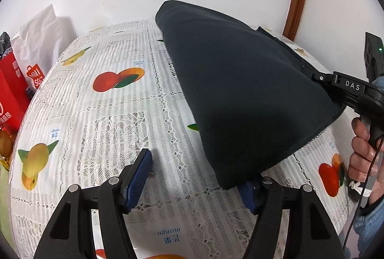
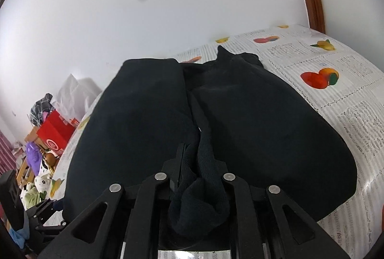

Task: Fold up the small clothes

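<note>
The right tongs (image 2: 200,177) were pinched tight on a bunched fold of the black garment (image 2: 252,120), gripping its near edge at six o'clock. The left tongs (image 1: 196,177) stood spread, one blue pad (image 1: 138,177) bare, the other tucked under the garment's corner at five o'clock. The garment lay across the fruit-print tablecloth (image 1: 96,120). A red bag (image 1: 9,96) sat off at nine o'clock.
</note>
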Motion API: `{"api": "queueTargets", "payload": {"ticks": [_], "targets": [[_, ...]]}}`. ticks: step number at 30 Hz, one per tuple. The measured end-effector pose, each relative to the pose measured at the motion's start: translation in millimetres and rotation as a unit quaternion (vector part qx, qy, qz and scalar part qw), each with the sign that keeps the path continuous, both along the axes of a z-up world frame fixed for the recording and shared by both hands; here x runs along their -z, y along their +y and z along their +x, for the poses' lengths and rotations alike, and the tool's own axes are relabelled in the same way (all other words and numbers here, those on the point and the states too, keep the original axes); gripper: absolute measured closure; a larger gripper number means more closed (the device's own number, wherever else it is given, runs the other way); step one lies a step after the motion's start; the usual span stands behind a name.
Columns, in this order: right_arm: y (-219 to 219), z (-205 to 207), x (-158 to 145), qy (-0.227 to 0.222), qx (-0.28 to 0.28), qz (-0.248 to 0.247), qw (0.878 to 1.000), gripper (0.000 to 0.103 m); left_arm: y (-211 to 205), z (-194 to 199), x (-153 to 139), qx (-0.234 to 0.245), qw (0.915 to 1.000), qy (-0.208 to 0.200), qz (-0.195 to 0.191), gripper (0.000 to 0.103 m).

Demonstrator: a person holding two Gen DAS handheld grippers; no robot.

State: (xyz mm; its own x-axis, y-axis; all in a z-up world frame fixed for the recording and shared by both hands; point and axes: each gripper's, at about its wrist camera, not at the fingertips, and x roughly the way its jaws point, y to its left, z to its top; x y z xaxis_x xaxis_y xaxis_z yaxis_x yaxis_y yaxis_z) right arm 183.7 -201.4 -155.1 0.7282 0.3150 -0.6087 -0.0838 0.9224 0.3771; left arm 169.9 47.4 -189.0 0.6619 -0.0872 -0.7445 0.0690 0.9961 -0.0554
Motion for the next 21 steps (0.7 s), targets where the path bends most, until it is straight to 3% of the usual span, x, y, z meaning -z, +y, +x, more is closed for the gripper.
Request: {"api": "queueTargets", "payload": {"ticks": [4,7,13,14,16,21], "targets": [[-9.2,5.6,1.0,0.010,-0.018,0.037,0.999,0.069,-6.1,-4.6,-4.4,0.032,0.9992,-0.020,-0.013,0.038],[-5.7,12.1,-0.1,0.008,-0.025,0.036,0.999,0.058,-22.3,4.1,-4.5,0.046,0.9988,-0.015,-0.009,0.038],[11.6,36.9,1.4,0.029,-0.028,0.023,0.999,0.058,-39.8,23.3,-1.3,0.028,0.9996,0.011,-0.003,0.034],[13.6,38.5,1.6,0.029,-0.030,0.017,0.999,0.060,-38.6,23.7,-1.2,0.026,0.9996,0.011,-0.006,0.034],[21.9,45.0,1.3,0.032,-0.051,-0.001,0.998,0.088,-38.0,24.7,-0.1,0.016,0.9998,0.013,0.000,0.033],[27.2,42.0,-12.6,-0.018,-0.073,-0.042,0.996,0.095,-33.6,27.6,0.8,-0.004,0.9999,0.016,-0.003,0.033]]}}
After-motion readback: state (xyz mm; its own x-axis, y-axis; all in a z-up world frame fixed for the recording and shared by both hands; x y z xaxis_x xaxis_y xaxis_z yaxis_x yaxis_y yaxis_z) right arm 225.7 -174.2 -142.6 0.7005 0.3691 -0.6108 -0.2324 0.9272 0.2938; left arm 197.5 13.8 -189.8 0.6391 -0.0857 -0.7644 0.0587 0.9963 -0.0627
